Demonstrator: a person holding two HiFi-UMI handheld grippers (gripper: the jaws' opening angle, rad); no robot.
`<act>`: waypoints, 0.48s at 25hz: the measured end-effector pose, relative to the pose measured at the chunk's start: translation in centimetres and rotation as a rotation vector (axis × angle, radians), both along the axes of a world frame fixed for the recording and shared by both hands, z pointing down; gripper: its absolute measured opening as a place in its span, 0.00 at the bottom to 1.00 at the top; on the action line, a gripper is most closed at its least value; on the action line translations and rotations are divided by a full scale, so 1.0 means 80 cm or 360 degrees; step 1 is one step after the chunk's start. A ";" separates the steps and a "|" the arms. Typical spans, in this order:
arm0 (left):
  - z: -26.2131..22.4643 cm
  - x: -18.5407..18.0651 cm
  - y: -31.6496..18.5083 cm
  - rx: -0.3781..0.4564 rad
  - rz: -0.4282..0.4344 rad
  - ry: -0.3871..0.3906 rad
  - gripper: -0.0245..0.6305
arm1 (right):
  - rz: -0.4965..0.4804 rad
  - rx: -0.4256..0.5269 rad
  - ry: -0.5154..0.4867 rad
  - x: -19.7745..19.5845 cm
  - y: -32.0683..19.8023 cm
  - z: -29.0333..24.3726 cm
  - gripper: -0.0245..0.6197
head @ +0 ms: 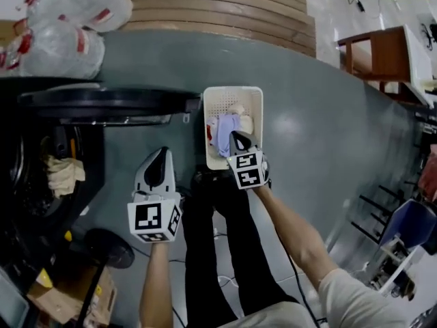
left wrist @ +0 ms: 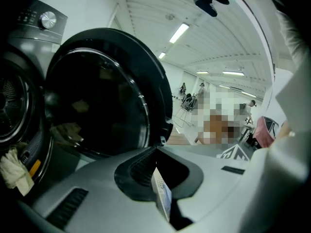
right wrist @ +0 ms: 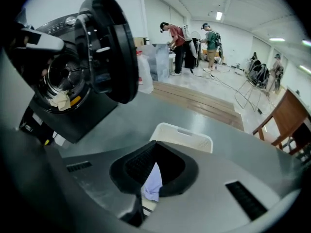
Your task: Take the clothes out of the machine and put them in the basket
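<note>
Colours logged:
Basket (head: 232,96) was cream, perforated wall; cloth (head: 225,132) in it lavender; machine (head: 95,104) black; rag (head: 65,175) in its drum beige; floor (head: 307,135) grey-green.

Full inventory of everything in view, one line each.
washer: 1, dark, left, door open
cloth: 1, beige, in washer mouth
basket: 1, white, floor centre
clothes: several, lavender, cream, red, in basket
bags: 2, clear and red, top left
table: 1, wood, top right
box: 1, cardboard, bottom left
people: 2, far background
left gripper: 1, grey, jaws together, beside basket
right gripper: 1, grey, jaws together, over basket
</note>
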State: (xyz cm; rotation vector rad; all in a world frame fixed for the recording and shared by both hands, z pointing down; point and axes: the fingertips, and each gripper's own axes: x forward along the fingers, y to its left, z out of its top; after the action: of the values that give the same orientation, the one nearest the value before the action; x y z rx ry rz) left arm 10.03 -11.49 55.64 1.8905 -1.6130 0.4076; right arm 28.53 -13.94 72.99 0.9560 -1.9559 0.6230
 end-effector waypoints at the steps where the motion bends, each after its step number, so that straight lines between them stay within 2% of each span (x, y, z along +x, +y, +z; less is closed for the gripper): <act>1: -0.005 -0.015 0.006 0.0005 -0.0049 -0.0009 0.07 | -0.0071 0.0008 -0.0016 -0.019 0.005 -0.008 0.08; 7: -0.014 -0.120 0.061 0.0024 -0.0380 -0.0047 0.07 | -0.0505 0.0053 -0.0110 -0.156 0.037 -0.038 0.08; 12: -0.013 -0.212 0.138 0.0008 -0.0688 -0.0078 0.07 | -0.0788 0.0080 -0.0211 -0.284 0.070 -0.061 0.08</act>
State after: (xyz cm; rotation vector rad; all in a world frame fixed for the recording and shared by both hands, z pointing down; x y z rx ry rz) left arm -6.96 -0.46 54.59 1.4855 -1.9919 0.2644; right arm 5.85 -8.33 68.13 0.4338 -2.2247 0.3592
